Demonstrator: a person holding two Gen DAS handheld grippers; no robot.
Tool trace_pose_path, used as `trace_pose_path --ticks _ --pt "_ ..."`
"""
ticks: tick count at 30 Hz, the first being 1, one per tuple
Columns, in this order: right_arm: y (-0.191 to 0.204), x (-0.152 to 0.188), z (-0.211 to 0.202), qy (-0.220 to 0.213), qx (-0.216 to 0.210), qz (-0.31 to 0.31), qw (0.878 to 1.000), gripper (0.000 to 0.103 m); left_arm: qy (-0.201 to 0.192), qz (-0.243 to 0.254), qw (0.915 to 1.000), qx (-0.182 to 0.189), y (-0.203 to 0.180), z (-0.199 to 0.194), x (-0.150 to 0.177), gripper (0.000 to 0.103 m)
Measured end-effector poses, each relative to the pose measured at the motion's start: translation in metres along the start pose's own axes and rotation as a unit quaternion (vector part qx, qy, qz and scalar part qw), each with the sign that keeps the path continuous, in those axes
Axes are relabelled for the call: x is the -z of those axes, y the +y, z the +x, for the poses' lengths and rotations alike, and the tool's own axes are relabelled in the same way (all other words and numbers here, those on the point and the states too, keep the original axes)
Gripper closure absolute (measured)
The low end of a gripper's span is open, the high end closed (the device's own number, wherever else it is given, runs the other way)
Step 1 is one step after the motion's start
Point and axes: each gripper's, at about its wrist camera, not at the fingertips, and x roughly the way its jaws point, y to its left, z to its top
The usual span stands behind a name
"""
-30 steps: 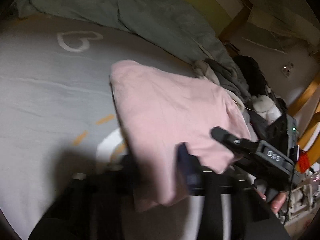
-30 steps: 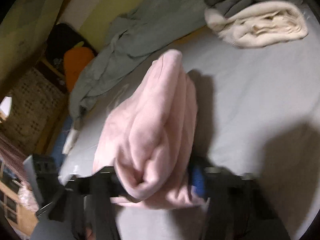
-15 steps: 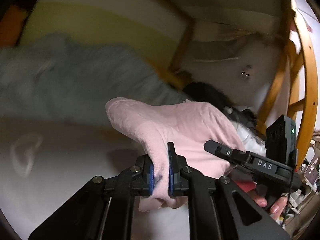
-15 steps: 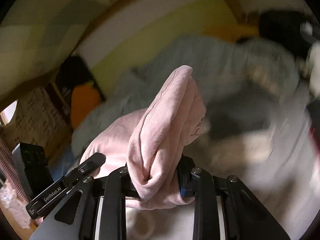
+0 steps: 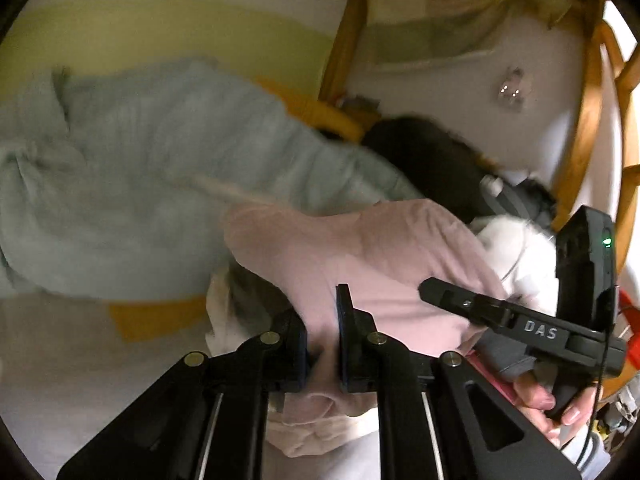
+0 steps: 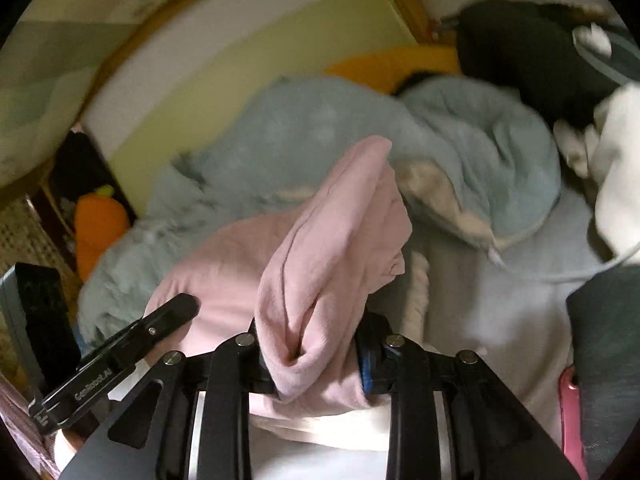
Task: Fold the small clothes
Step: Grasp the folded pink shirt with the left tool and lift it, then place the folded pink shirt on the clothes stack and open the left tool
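Observation:
A folded pink garment (image 5: pixel 360 256) is held between both grippers above the bed. My left gripper (image 5: pixel 322 336) is shut on one end of it. My right gripper (image 6: pixel 314 354) is shut on the other end, where the pink garment (image 6: pixel 332 248) bunches in thick folds between the fingers. The right gripper also shows in the left wrist view (image 5: pixel 500 316) at the right, touching the cloth. The left gripper shows in the right wrist view (image 6: pixel 132 336) at the lower left.
A pale blue blanket (image 5: pixel 160 184) lies bunched along the yellow wall. A pile of dark (image 6: pixel 532 56) and white clothes (image 6: pixel 616 184) sits at the right. An orange plush toy (image 6: pixel 100 232) is at the left. The light bed sheet (image 6: pixel 512 304) lies below.
Both grippers have lifted the pink garment off the sheet and carried it toward the blanket and the clothes pile. The grip on both ends is unchanged.

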Motion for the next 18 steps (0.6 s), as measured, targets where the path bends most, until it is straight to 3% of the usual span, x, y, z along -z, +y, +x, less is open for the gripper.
trace_pose_path --ticks 1,3,4,7,10,11,12,13,15,18 --pt "-0.008 0.006 0.009 0.003 0.009 0.002 1.000 0.070 0.007 0.000 1.0000 -0.007 0.005 0.011 0.009 0.090" --pt "-0.012 0.015 0.011 -0.005 0.033 -0.006 0.999 0.037 0.006 0.010 0.9998 -0.018 0.009 0.018 0.028 0.078" --pt "-0.010 0.016 0.010 -0.010 0.057 -0.017 0.998 0.033 0.000 0.017 0.9996 -0.023 0.009 0.017 0.033 0.076" --pt "-0.003 0.021 0.005 -0.020 0.084 -0.051 0.995 0.032 -0.007 0.033 0.9983 -0.049 0.004 0.007 0.038 0.055" --pt "0.007 0.029 -0.013 -0.050 0.112 -0.070 0.990 0.026 -0.040 0.064 0.9928 -0.093 -0.002 -0.011 0.040 0.034" --pt "0.010 0.032 -0.022 -0.063 0.116 -0.073 0.989 0.019 -0.058 0.072 0.9892 -0.114 -0.002 -0.024 0.045 0.021" --pt "0.014 0.037 -0.034 -0.082 0.119 -0.075 0.987 0.015 -0.074 0.077 0.9852 -0.134 -0.003 -0.034 0.049 0.016" --pt "0.019 0.046 -0.050 -0.115 0.120 -0.085 0.982 0.014 -0.090 0.079 0.9827 -0.141 -0.003 -0.045 0.052 0.015" --pt "0.029 0.056 -0.071 -0.146 0.127 -0.113 0.975 0.009 -0.121 0.081 0.9784 -0.147 -0.003 -0.066 0.060 0.002" --pt "0.041 0.069 -0.096 -0.181 0.134 -0.136 0.965 0.001 -0.169 0.090 0.9697 -0.152 -0.010 -0.095 0.078 0.000"
